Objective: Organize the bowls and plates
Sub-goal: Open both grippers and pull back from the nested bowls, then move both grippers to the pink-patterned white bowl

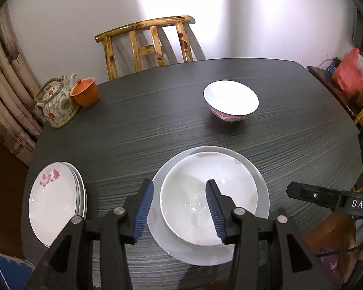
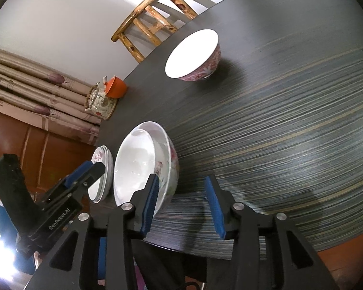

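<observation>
A pale wall (image 1: pixel 84 12) closes the room behind, with folded patterned curtains (image 1: pixel 4 91) down the left side and reddish-brown wood floor (image 2: pixel 48 149) below them. The dark round table (image 1: pixel 157 125), streaked with fine lighter grain, fills most of both views. A knotty wooden chair (image 1: pixel 145 46) stands at its far edge.

Near the front edge, a white bowl (image 1: pixel 200 207) sits nested inside a larger flower-painted bowl (image 2: pixel 169 166). To its left lies a stack of plates (image 1: pixel 53 200), the top one bearing a pink flower. A pink-patterned bowl (image 1: pixel 230 101) stands alone farther back. At the far left rim, a floral teapot (image 1: pixel 58 106) touches an orange lidded cup (image 1: pixel 84 91).

The left gripper (image 1: pixel 180 210) hangs over the white bowl's near-left rim, jaws released, pads clear of it. The right gripper (image 2: pixel 181 205) is released too, bare table between its pads, just beside the nested bowls.
</observation>
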### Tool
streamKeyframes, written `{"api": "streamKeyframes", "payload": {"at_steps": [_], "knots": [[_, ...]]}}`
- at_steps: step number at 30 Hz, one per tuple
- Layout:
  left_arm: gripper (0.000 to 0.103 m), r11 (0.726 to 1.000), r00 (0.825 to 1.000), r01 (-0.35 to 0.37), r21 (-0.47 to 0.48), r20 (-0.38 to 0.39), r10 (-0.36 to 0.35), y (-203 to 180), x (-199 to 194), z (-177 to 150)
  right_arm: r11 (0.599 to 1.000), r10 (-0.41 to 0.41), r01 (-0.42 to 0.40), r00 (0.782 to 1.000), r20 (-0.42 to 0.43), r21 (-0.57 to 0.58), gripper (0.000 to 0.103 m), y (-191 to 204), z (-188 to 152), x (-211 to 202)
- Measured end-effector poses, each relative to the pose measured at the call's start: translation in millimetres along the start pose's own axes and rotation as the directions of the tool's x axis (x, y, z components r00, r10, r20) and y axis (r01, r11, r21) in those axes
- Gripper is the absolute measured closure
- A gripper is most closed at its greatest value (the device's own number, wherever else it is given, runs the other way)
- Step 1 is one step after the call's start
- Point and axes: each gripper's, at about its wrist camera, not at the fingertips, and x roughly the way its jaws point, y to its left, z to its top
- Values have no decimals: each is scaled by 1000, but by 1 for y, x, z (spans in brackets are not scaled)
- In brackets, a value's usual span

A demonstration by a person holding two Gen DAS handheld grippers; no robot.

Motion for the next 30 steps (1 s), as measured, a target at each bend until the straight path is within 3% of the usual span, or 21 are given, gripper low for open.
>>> {"api": "streamKeyframes", "payload": {"at_steps": [8,12,22,28,30], "knots": [[57,998,999,-45,48,-12,45,-17,12,13,999,-15,15,1000,11,32,63,-21,4,-2],[57,994,997,-72,77,-20,73,-26,20,20,998,-54,53,998,30,30,52,-31,5,-2],[57,991,993,-93,92,-66,99,-36,46,47,994,-93,91,994,49,55,51,-57,16,-3],[57,999,985,25,-27,-170,-29,-28,73,69,994,-88,84,995,57,64,49,-65,31,-4],[57,999,982,23,-46,-186,-31,-26,80,76,995,-86,82,994,65,61,49,-64,38,-5]]}}
